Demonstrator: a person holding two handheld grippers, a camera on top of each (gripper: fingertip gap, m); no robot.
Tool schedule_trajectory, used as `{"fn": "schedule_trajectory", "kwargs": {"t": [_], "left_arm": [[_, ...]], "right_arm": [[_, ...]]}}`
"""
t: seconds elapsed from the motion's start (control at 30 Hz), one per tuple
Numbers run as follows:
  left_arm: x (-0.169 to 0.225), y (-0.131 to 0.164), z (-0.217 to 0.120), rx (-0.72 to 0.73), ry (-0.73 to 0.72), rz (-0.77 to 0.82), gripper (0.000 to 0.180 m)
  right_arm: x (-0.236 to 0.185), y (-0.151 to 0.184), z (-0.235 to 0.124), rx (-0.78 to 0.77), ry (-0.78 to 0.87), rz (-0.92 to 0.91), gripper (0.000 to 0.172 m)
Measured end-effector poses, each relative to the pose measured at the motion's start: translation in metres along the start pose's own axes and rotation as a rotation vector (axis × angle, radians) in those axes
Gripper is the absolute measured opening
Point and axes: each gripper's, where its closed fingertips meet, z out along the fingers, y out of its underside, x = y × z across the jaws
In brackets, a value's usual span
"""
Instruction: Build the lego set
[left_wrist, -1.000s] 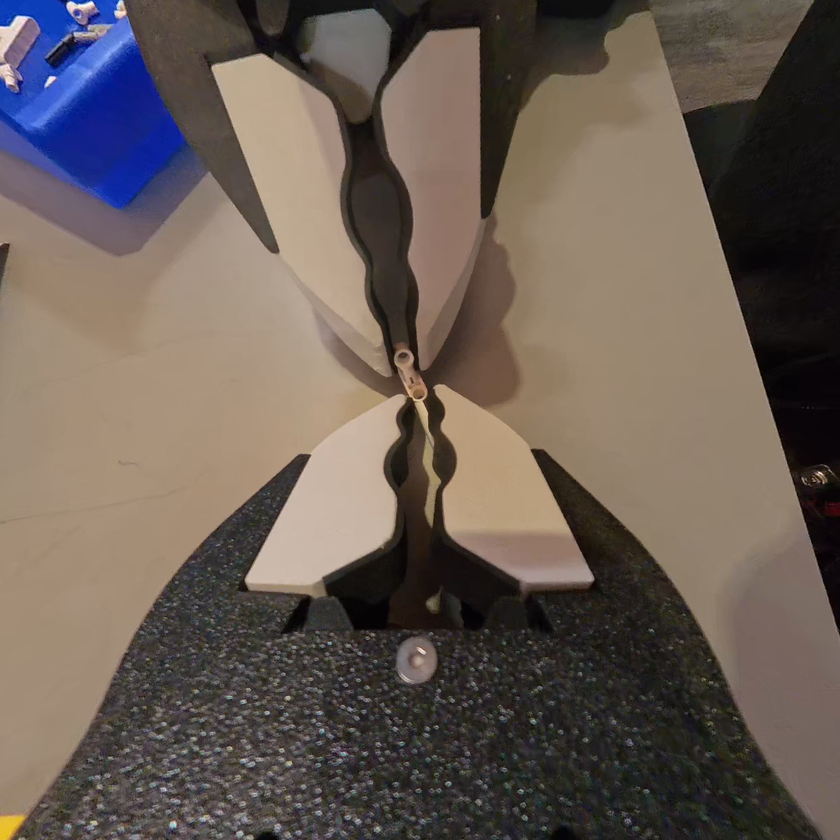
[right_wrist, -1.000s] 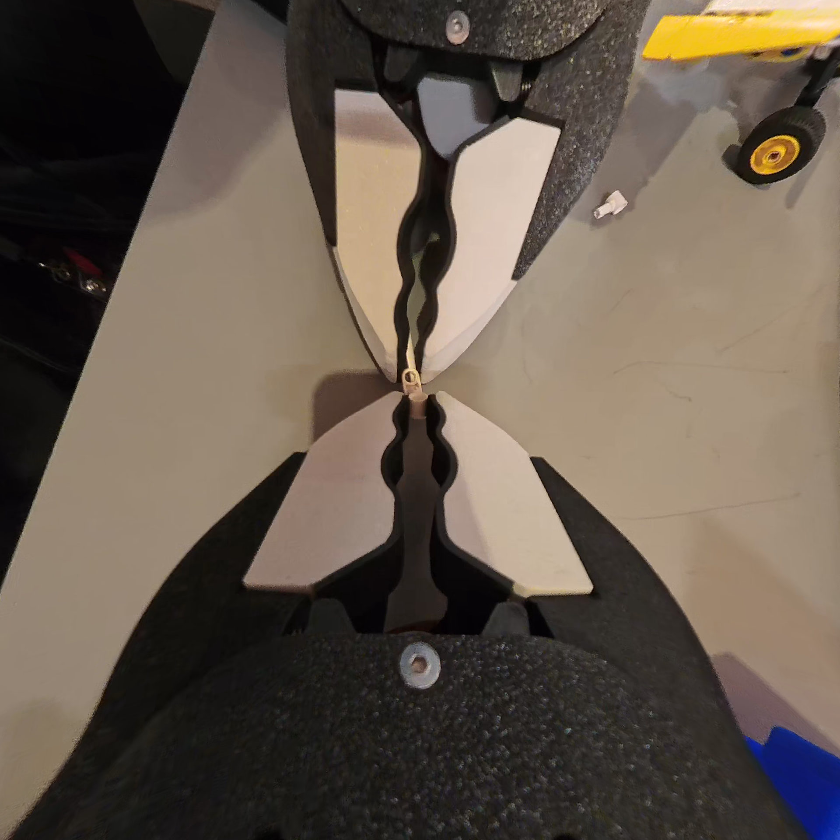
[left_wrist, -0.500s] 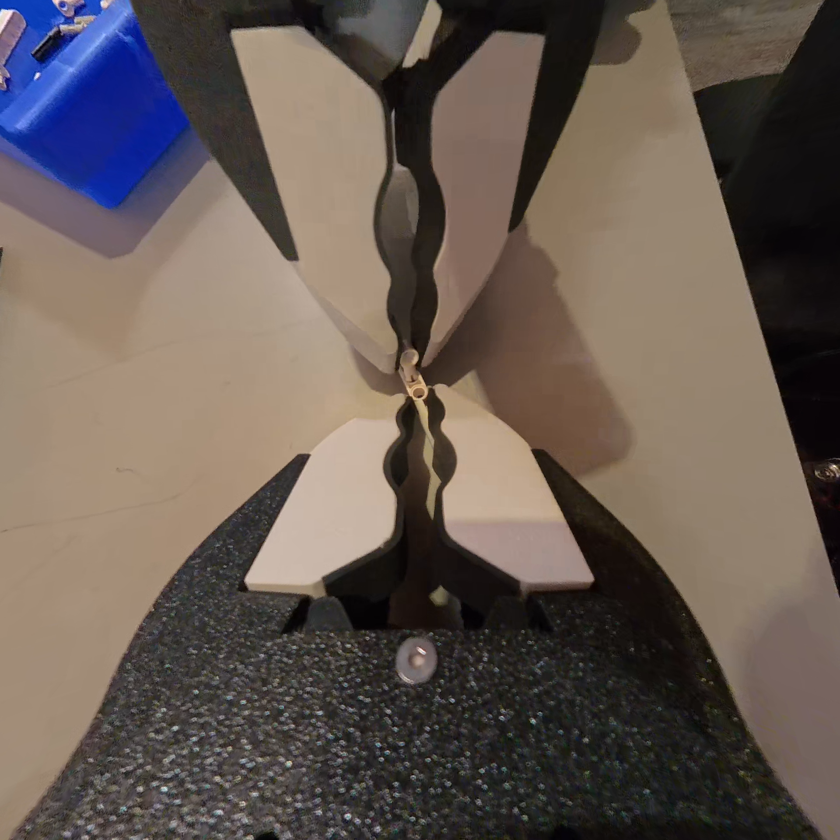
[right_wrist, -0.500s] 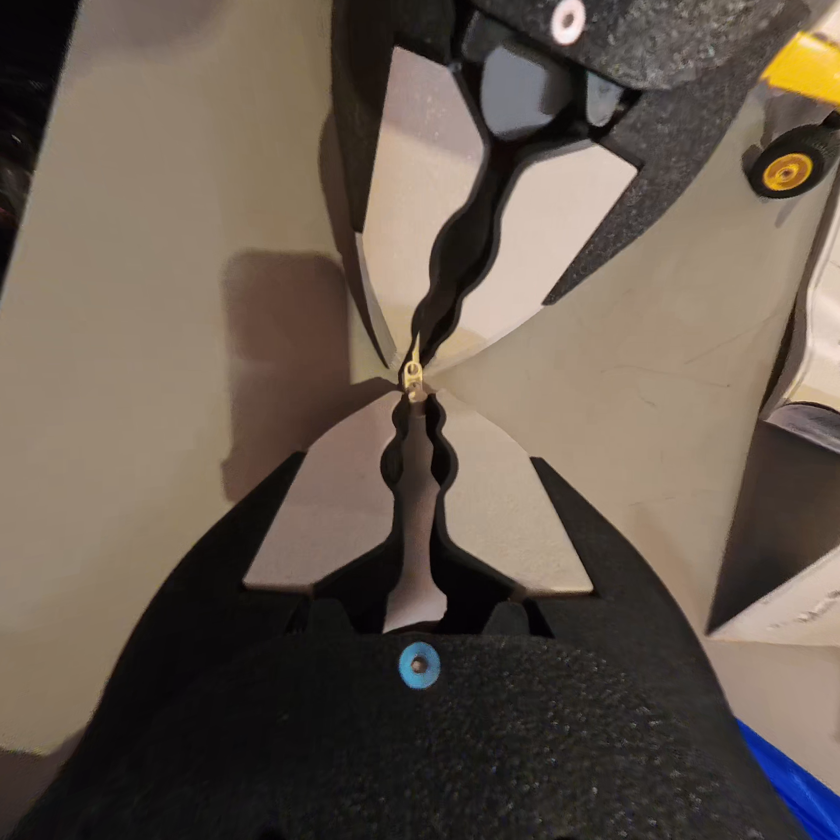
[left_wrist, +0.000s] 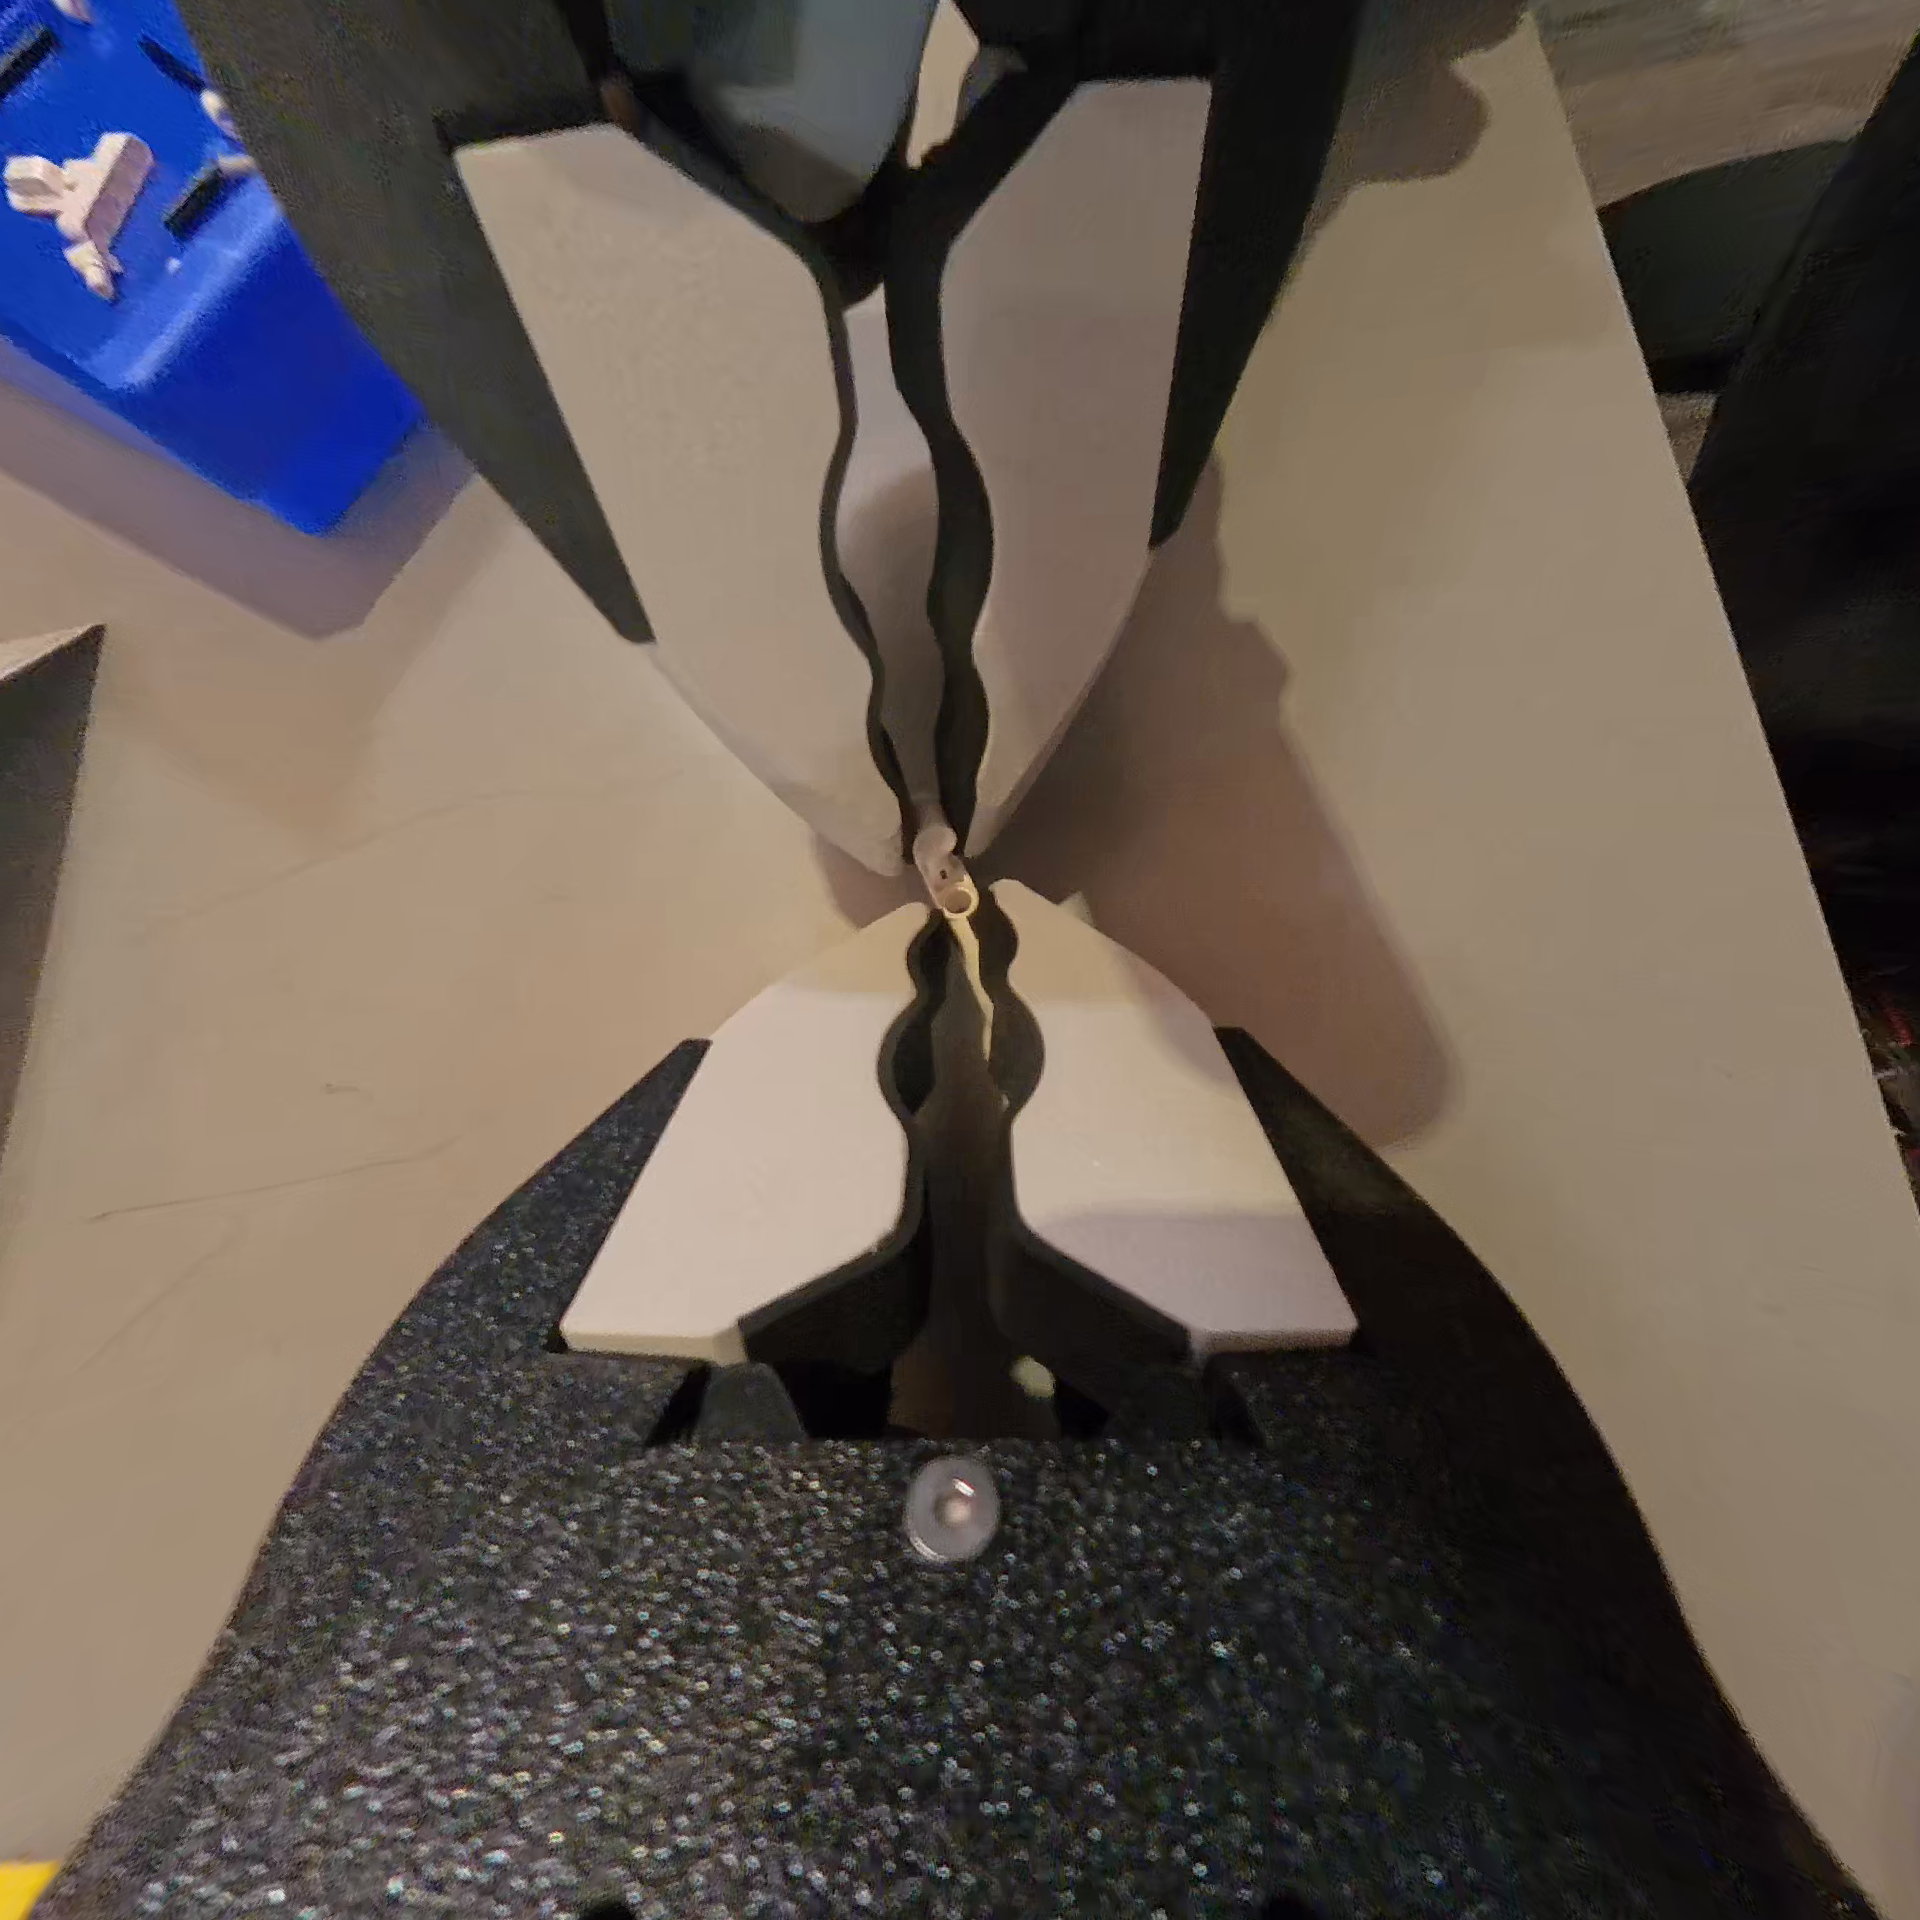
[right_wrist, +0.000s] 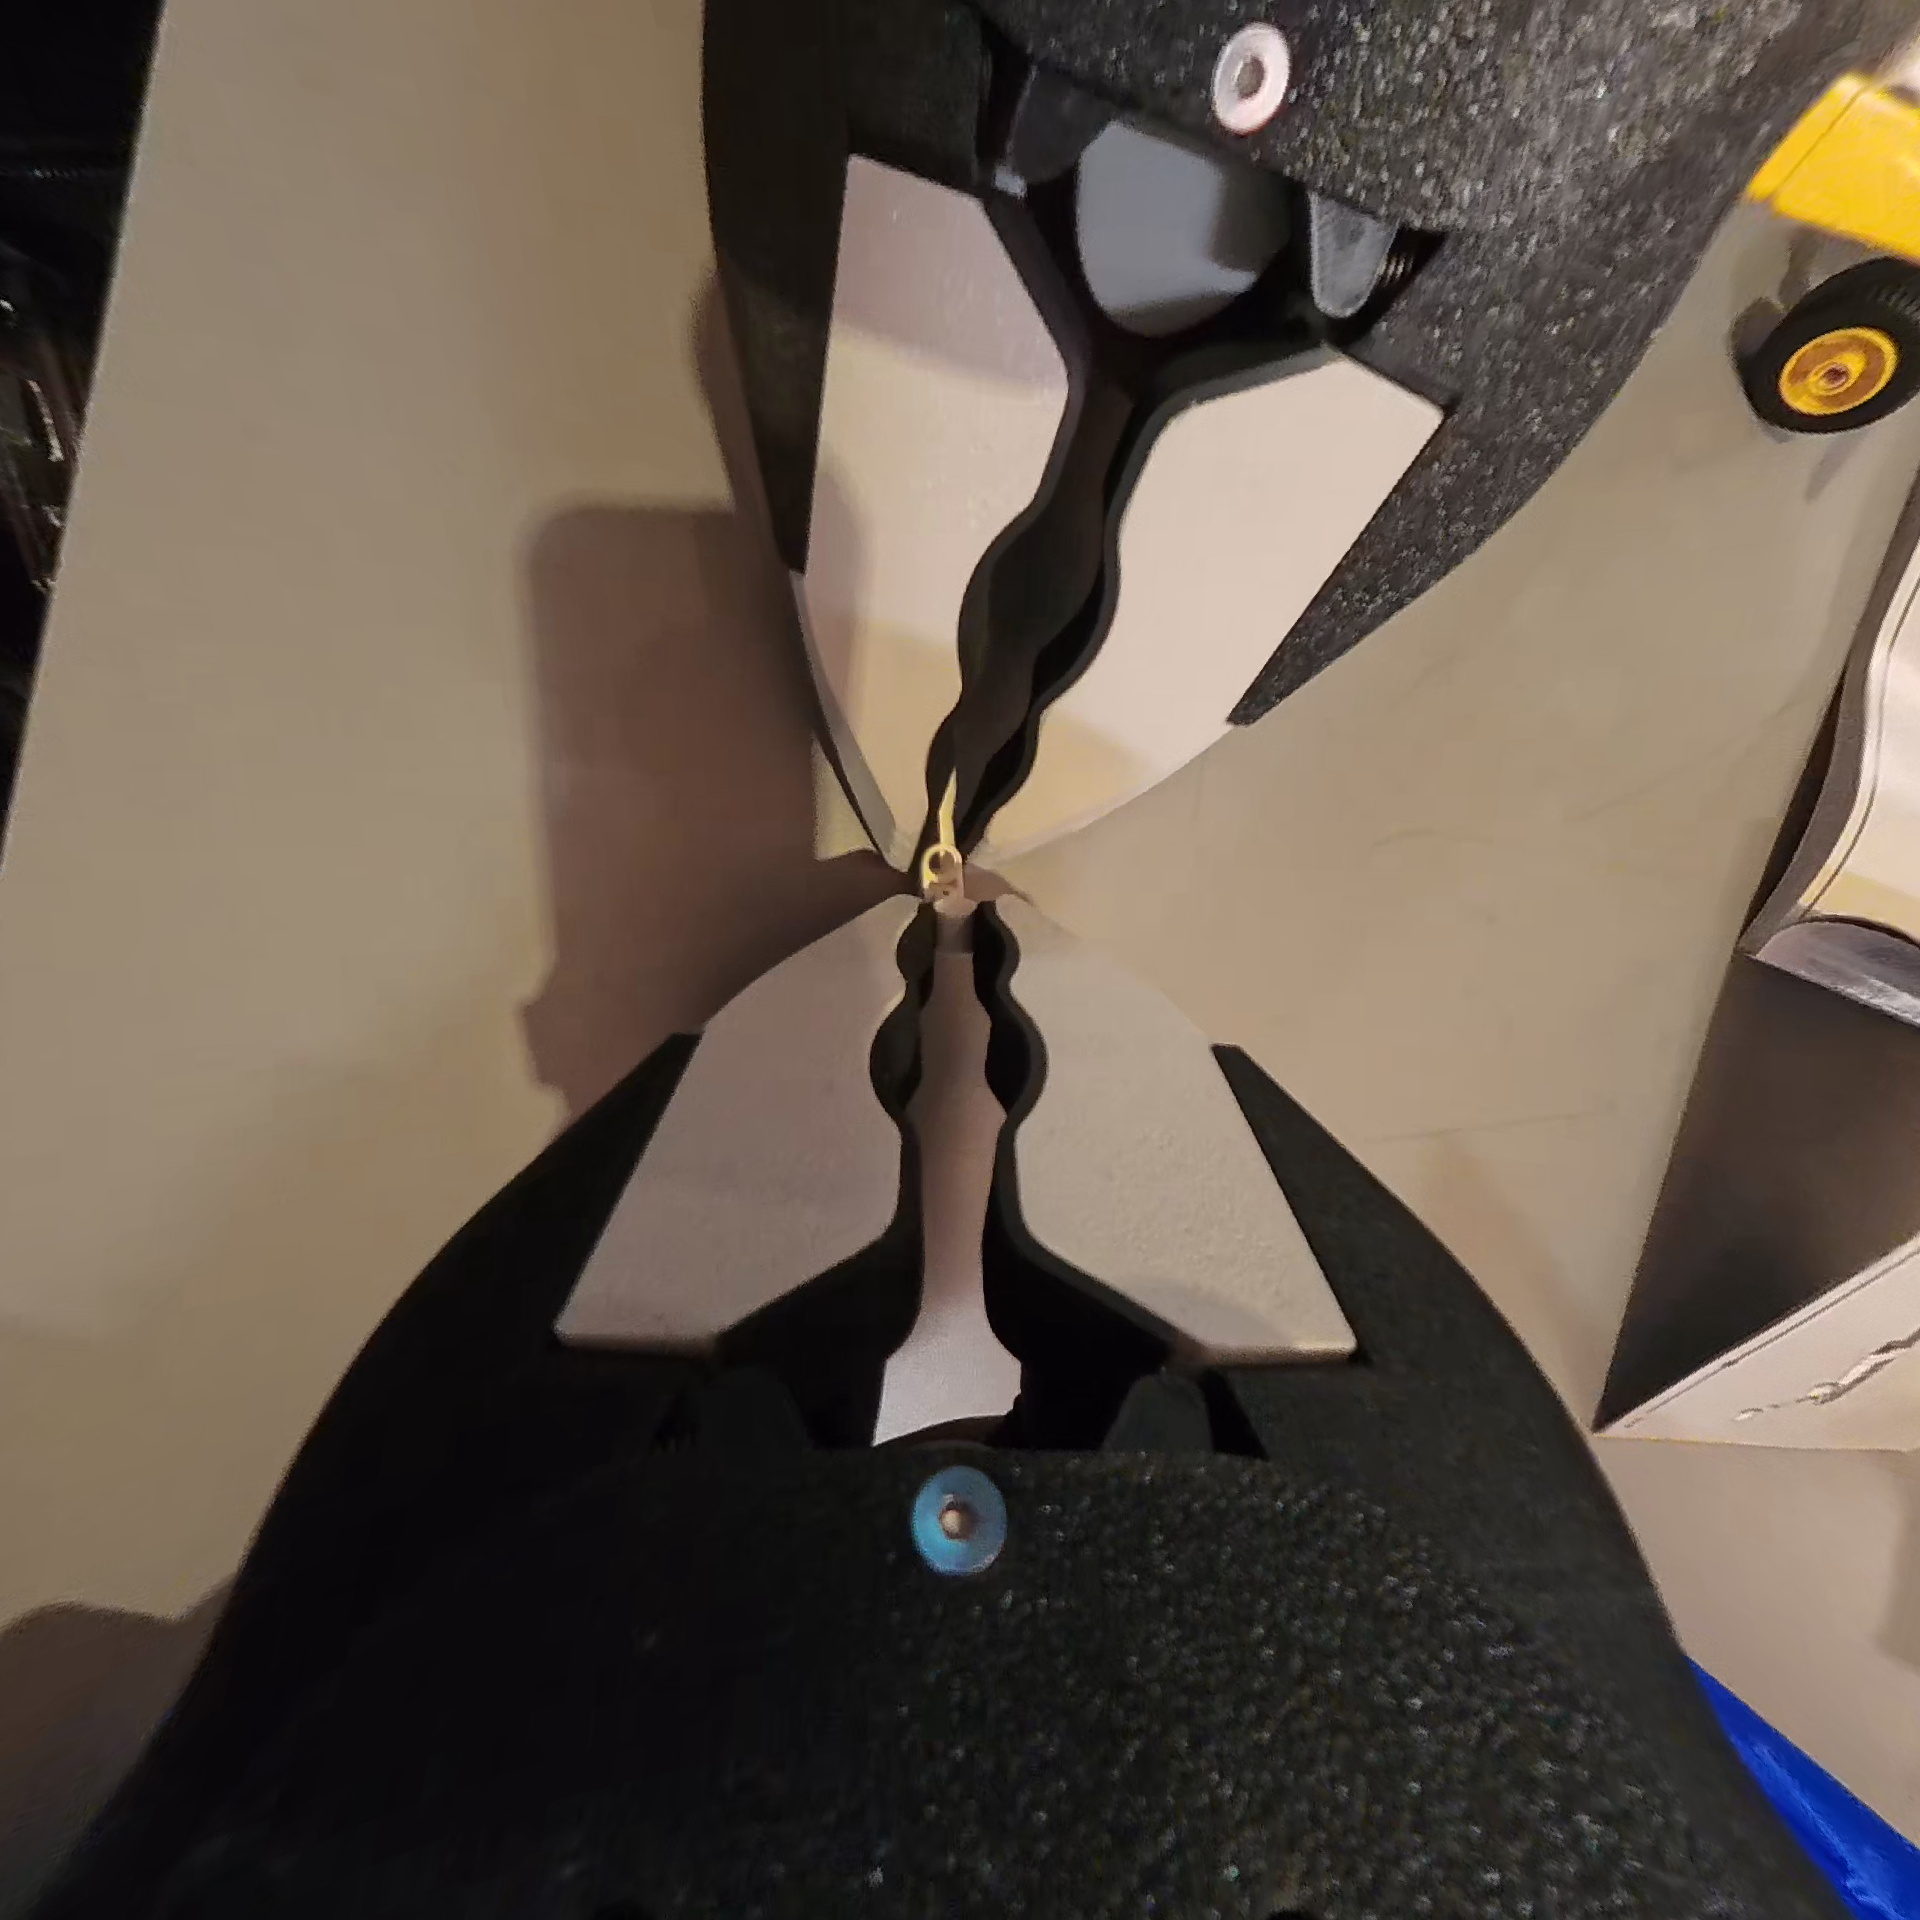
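Observation:
My left gripper (left_wrist: 961, 920) is shut on a thin cream strip with a ring end (left_wrist: 958, 900). My right gripper (right_wrist: 951, 920) is shut on a small pale peg (right_wrist: 951, 906). The two grippers meet tip to tip above the beige table (left_wrist: 312, 935). In the left wrist view the right gripper (left_wrist: 930, 831) comes in from the top, and its peg (left_wrist: 935, 844) touches the strip's ring. In the right wrist view the left gripper (right_wrist: 940, 847) comes in from the top with the ringed strip (right_wrist: 940, 860) against the peg.
A blue bin (left_wrist: 156, 260) with small pale parts stands at the far left. A yellow-hubbed wheel (right_wrist: 1834, 374) and a yellow part (right_wrist: 1839, 177) lie at the upper right. A grey box (right_wrist: 1818, 1143) stands to the right. The table's edge (left_wrist: 1662, 520) runs along the right. My two grippers' fingertips are within a few centimetres of each other. The yellow-hubbed wheel (right_wrist: 1834, 374) is about equally far from each gripper, around 20 centimeters.
Both grippers stayed shut on their parts and tip to tip. The pair has tilted and moved over the table; the grey box has come into the right wrist view.

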Motion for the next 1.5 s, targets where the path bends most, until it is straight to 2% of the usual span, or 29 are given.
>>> {"fn": "schedule_trajectory", "kwargs": {"t": [0.13,0.4,0.77,1.17,1.37,1.5], "left_arm": [[-0.005,-0.005,-0.006,0.053,-0.015,-0.028,0.006],[-0.012,-0.004,-0.012,0.063,-0.062,-0.022,0.005],[-0.004,-0.002,-0.009,0.042,-0.017,0.029,0.005],[-0.01,0.003,-0.011,0.048,-0.042,-0.01,0.005],[-0.014,0.006,-0.011,0.039,-0.058,-0.045,0.005],[-0.007,0.003,-0.009,0.048,-0.019,-0.041,0.006]], "right_arm": [[0.007,-0.004,-0.006,0.03,0.025,0.018,0.007],[0.016,-0.006,-0.006,0.095,0.076,0.138,0.007],[0.005,-0.009,-0.003,0.099,0.02,-0.069,0.007],[0.012,-0.009,0.002,0.169,0.071,0.107,0.007],[0.016,-0.009,0.006,0.201,0.099,0.272,0.007],[0.009,-0.011,0.004,0.232,0.081,0.095,0.007]]}}
